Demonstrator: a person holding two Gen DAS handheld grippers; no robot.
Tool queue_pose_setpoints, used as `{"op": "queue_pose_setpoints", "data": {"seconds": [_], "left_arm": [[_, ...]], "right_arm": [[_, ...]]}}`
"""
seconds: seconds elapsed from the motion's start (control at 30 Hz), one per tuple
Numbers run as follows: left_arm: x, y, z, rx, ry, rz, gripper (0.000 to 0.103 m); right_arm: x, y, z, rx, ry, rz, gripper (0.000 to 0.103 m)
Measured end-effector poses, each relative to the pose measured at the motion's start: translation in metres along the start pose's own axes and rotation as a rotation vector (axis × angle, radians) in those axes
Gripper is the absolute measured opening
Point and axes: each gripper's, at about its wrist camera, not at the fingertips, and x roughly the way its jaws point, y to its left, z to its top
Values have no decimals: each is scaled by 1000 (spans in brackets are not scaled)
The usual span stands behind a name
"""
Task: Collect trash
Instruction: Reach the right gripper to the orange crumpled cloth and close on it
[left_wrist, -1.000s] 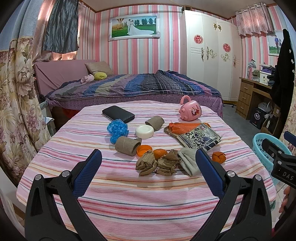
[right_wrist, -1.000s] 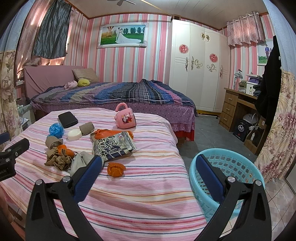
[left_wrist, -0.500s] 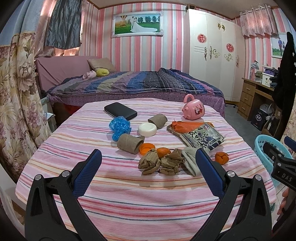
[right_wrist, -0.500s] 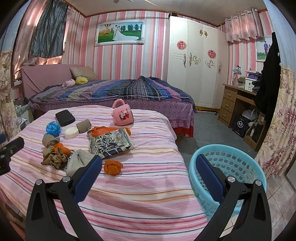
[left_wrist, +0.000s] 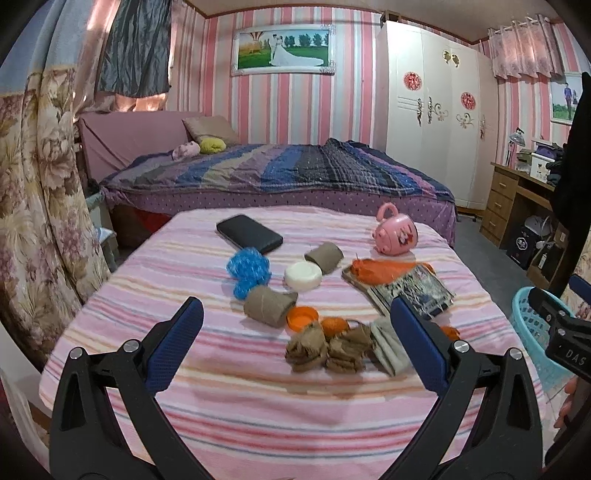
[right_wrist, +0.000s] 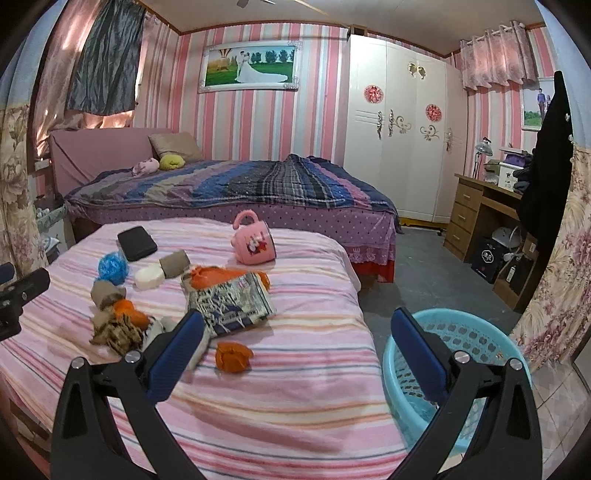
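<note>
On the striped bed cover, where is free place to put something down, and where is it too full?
Free: the near strip of the striped cover between the grippers and the brown crumpled paper, and the right side beyond the orange peel, toward the blue basket. Crowded: the middle, from the black case to the magazine.

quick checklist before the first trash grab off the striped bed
1. Left tongs open and empty: ok.
2. Right tongs open and empty: ok.
3. Light blue plastic basket on the floor beside the bed, mouth unobstructed: ok.
4. Crumpled orange peel lying alone, free of other items: ok.
5. Brown crumpled paper wads touching a grey cloth: not ok.
6. Basket already holds trash: cannot tell.
</note>
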Motion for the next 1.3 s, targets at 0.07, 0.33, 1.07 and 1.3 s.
{"op": "queue_pose_setpoints", "data": {"seconds": [0.07,0.33,1.07,1.3], "left_arm": [[4,1,7,10,-10,5,98],[25,14,11,3,-12,28,98],[54,31,-16,15,59,87,98],[63,47,-26,1,86,118,98]], "right_arm": [[5,4,7,-14,4,7,99],[34,13,17,-36,7,28,99],[79,9,-28,-31,151,52,99],[77,13,-35,-71,141,29,99]]}}
